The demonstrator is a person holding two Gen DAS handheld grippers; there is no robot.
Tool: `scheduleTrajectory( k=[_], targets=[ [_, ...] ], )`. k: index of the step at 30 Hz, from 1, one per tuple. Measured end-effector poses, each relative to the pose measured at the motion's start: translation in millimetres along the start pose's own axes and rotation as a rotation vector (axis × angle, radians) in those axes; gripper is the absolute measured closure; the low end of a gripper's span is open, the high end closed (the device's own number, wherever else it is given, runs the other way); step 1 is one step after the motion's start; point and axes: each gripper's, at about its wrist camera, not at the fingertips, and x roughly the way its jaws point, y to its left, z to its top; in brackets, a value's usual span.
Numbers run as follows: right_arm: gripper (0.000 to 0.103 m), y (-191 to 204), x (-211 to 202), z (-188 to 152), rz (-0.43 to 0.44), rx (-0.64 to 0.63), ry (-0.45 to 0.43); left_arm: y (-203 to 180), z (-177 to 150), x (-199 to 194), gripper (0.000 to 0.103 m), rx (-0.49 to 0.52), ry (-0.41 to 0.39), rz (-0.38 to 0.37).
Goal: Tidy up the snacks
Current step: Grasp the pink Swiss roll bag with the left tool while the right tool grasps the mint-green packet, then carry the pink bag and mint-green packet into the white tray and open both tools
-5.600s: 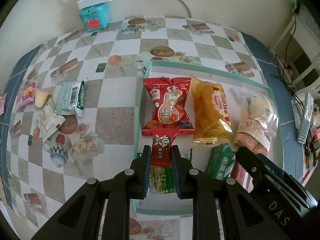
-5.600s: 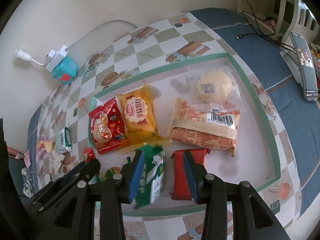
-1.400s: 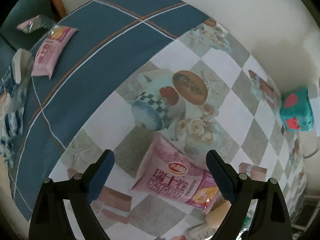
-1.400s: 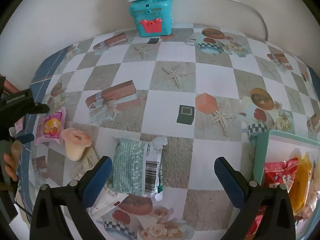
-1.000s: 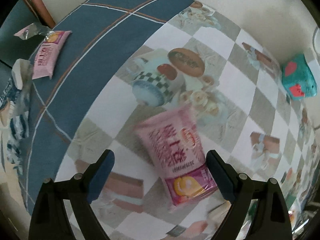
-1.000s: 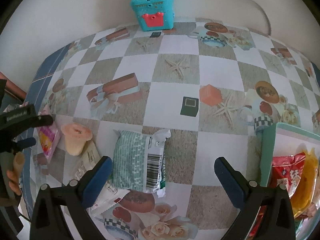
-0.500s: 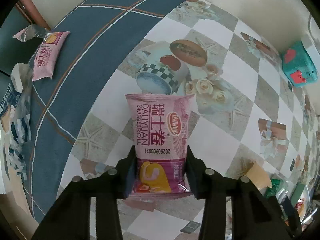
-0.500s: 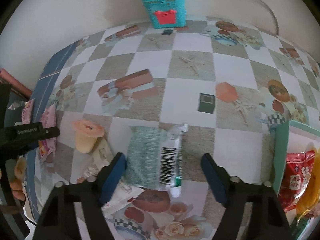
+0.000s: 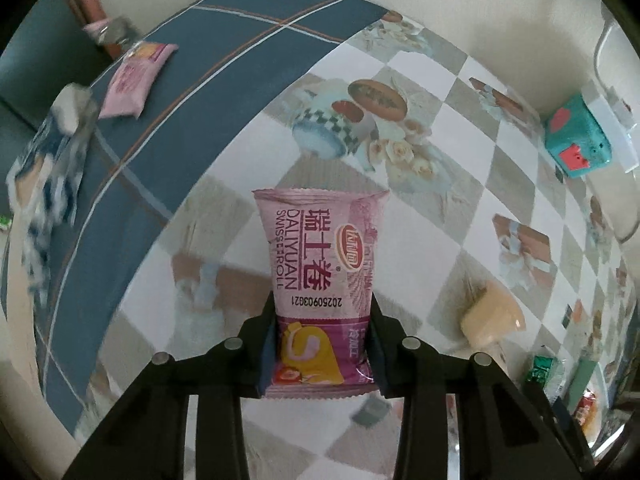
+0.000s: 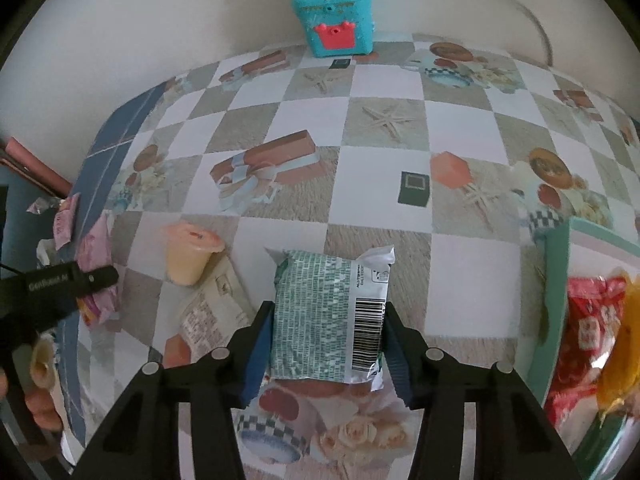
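Checked tablecloth [image 10: 384, 184] with a blue border, cream wall behind; a teal box [image 10: 338, 20] sits at the wall. Your left gripper [image 9: 320, 344] is closed on the pink roll pack [image 9: 320, 276], fingers pinching its lower end on both sides, the pack sticking forward past the tips over the cloth. A second pink pack [image 9: 134, 76] lies well apart on the blue border. Your right gripper [image 10: 326, 354] has its fingers pressed against both sides of the green pack [image 10: 328, 316], barcode side up; whether that pack is off the cloth you cannot tell. Just left of it lie a cream wrapper [image 10: 214, 312] and a jelly cup [image 10: 190, 256]. The tray [image 10: 556, 280] stands at the right edge, with a red bag [image 10: 588, 320] and a yellow bag [image 10: 624, 344] inside.
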Motion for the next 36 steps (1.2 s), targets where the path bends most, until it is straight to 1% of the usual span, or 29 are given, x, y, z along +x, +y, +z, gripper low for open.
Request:
scheduleTrajectory(
  k=[5,8,14,16,19,26,33,36],
  targets=[
    [0.049,-6.5,-23.0,-18.7,0.002,0.041,-0.023,-2.1,-32.9,-23.3,0.064,-0.019,-0.025,0.005],
    [0.049,-10.8,-38.8,-32.1,0.005,0.063,-0.040,-8.5,-48.4,-44.7,0.064,-0.003,-0.044,0.004],
    [0.049,-19.9,-71.2,-55.1,-0.011,0.088,-0.081,-22.3,-79.4,-74.3,0.064,0.020,-0.091,-0.004],
    [0.049,-24.9,-85.0,-63.2,-0.012,0.099,-0.101,-29.5,-90.4,-85.3,0.064,0.026,-0.110,-0.017],
    [0.049,-30.5,-99.7,-71.9,-0.023,0.106,-0.125,-42.9,-105.0,-93.5,0.064,0.042,-0.134,-0.038],
    [0.049,-50.1,-128.1,-87.2,-0.041,0.134,-0.174,-76.7,-137.1,-106.1,0.064,0.093,-0.164,-0.049],
    [0.049,-79.1,-142.3,-89.1,-0.059,0.175,-0.199,-109.7,-155.1,-107.4,0.063,0.160,-0.168,-0.053],
    [0.049,-100.2,-150.3,-87.3,-0.069,0.215,-0.214,-123.6,-162.2,-112.3,0.063,0.195,-0.183,-0.055]
  ],
)
